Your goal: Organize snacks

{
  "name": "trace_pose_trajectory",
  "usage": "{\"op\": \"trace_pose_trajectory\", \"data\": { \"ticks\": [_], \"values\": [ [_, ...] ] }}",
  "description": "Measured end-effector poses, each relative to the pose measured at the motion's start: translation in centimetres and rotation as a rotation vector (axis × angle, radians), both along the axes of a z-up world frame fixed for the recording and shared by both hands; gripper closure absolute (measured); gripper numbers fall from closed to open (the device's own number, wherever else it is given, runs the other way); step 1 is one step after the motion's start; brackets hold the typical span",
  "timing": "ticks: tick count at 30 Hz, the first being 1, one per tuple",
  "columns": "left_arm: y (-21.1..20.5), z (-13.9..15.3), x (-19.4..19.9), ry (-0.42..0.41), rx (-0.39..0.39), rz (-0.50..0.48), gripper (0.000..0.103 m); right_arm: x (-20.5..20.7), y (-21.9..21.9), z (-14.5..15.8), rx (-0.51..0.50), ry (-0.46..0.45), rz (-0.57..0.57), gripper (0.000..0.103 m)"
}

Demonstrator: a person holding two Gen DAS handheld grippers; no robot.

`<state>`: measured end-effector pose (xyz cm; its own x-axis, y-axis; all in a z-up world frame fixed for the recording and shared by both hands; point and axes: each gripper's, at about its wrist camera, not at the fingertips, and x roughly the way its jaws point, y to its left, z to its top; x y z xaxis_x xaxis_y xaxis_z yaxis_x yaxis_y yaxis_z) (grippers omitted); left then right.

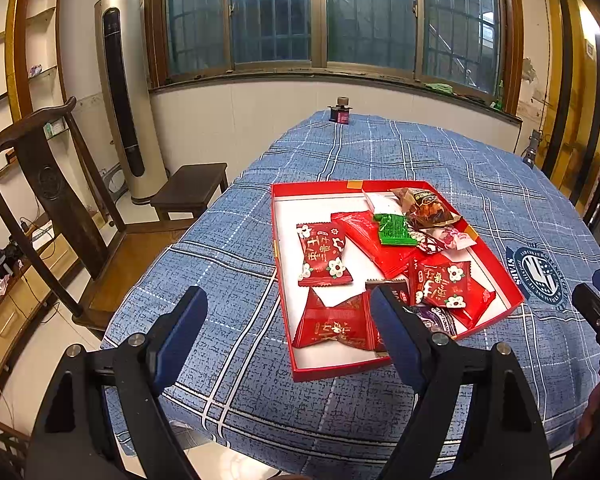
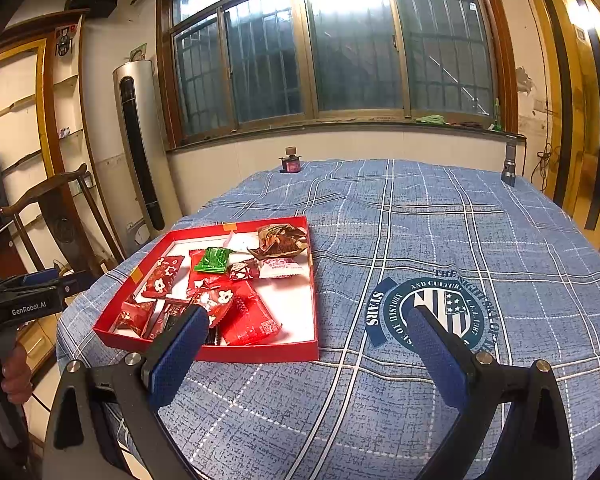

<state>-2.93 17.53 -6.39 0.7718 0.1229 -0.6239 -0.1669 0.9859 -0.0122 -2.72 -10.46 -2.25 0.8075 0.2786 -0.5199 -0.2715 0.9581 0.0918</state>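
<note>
Left wrist view puts the red tray point(image 1: 278, 236) of snack packets point(image 1: 324, 254) mid-frame; with left gripper point(image 1: 288, 312) and right gripper point(image 2: 306, 330) both spread wide and empty, pinch one loose packet by its crimped edge, I judge.

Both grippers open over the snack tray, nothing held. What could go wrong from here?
1. The packets overlap in a heap in the red tray: closing on the green packet may also pinch the red ones under it.
2. The brown packet lies over the tray's far rim and could get knocked out onto the blue cloth.
3. The tray is shallow and loose on soft cloth; the left hand-held gripper might shove it.
</note>
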Motion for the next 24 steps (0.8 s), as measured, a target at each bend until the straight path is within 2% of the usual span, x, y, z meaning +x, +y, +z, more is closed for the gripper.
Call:
{"op": "trace_pose_trajectory", "data": {
  "ticks": [24],
  "values": [
    [0.60, -0.17, 0.29, 0.005, -0.007, -0.002, 0.019, 0.39, 0.76, -0.43, -0.014, 0.012, 0.022, 0.002]
  ]
}}
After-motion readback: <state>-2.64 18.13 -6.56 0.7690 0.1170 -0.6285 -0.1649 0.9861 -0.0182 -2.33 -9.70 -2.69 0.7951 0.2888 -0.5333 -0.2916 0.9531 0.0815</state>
